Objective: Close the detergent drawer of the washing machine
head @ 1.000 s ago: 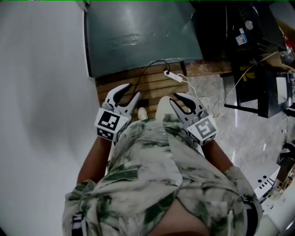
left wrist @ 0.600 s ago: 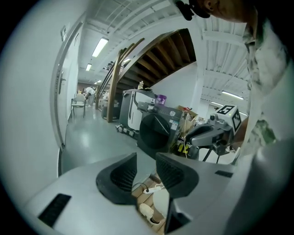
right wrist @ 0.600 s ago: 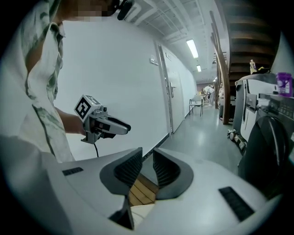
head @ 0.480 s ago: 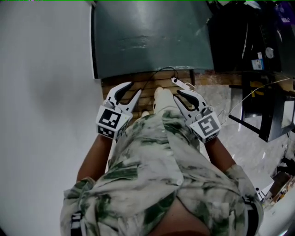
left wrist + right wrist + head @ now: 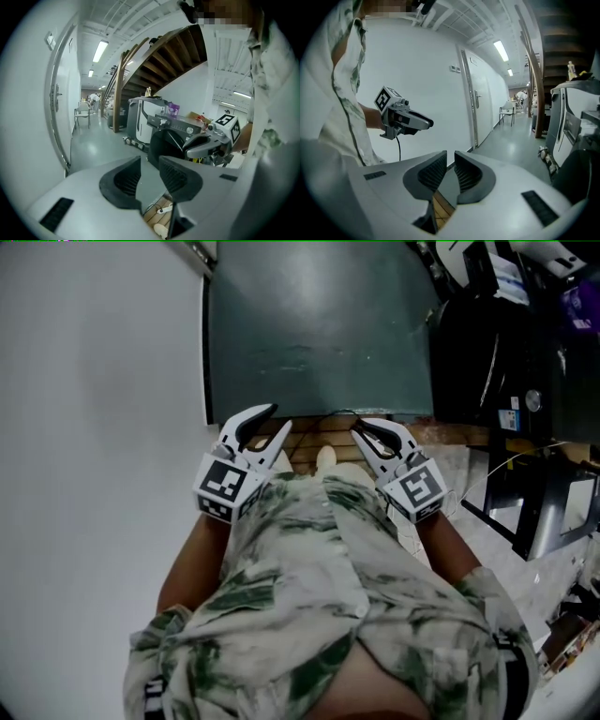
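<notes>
Detergent drawer: cannot be made out in any view, so its long axis, its heading and whether it is in or out are not readable. The washing machine (image 5: 174, 133) stands upright on the floor. Its dark round door (image 5: 161, 145) faces roughly back toward the left gripper's camera, and its control panel (image 5: 180, 125) runs across above the door.

Surface and room: grey-green floor (image 5: 319, 334) ahead of both grippers. A strip of wooden slats (image 5: 305, 432) lies right under their tips, with a pale shoe toe (image 5: 325, 458) between the two. White wall (image 5: 94, 427) on the left gripper's outer side. Open hall beyond, with a staircase (image 5: 173, 51), a closed door (image 5: 480, 110) and a chair (image 5: 506, 115) far down it.

Machine relative to the grippers: ahead and right of the left gripper (image 5: 277, 420) and well apart from it, behind the right gripper (image 5: 360, 427) as the left gripper view sees it.

Left gripper: jaws apart, nothing between. Right gripper: jaws parted by a narrower gap, nothing between.
</notes>
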`<state>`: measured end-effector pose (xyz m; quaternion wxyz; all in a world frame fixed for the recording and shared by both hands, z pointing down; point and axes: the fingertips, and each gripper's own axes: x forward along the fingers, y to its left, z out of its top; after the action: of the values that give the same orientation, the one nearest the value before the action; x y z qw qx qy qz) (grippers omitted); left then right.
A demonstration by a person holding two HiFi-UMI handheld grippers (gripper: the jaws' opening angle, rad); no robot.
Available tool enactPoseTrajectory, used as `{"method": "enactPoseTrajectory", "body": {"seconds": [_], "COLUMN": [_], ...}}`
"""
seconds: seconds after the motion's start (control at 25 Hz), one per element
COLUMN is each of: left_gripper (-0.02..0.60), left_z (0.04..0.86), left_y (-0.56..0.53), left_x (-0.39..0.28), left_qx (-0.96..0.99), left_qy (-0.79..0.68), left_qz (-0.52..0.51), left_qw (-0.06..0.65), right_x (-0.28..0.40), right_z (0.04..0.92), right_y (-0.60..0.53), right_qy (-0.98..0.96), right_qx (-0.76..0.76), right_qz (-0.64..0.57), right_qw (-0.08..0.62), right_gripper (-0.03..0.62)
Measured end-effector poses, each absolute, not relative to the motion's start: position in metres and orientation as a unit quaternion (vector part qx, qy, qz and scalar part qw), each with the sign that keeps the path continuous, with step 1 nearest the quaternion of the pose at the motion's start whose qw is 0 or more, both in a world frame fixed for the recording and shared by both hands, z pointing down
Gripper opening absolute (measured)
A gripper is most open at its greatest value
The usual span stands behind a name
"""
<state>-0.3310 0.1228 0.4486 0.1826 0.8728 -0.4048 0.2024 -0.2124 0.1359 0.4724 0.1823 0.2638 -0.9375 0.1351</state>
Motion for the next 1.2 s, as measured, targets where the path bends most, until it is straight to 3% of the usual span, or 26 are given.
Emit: {"method": "enactPoseTrajectory", "body": {"seconds": [0.48, 0.96, 1.2], "left_gripper": [0.130, 0.130, 0.130], "left_z": [0.447, 0.368, 0.336], "left_y": [-0.010, -0.198, -0.250], "left_x": [-0.372, -0.409, -0.373], "left_qx": [0.888, 0.938, 0.954], "left_qy": [-0.382, -0.252, -0.186], "left_qz": [0.181, 0.216, 0.216], "left_qw": [0.180, 0.102, 0.091], "right_x": [-0.246, -0.313, -0.294], "right_z": [0.465, 0.375, 0.336], "right_y": [0.022, -0.137, -0.163], "right_qy": [-0.917, -0.873, -0.839], "right_qx": [0.310, 0.416, 0.478], "right_qz": [0.146, 0.160, 0.177], "right_qw": [0.201, 0.199, 0.192], "right_gripper": [0.066, 0.066, 0.066]}}
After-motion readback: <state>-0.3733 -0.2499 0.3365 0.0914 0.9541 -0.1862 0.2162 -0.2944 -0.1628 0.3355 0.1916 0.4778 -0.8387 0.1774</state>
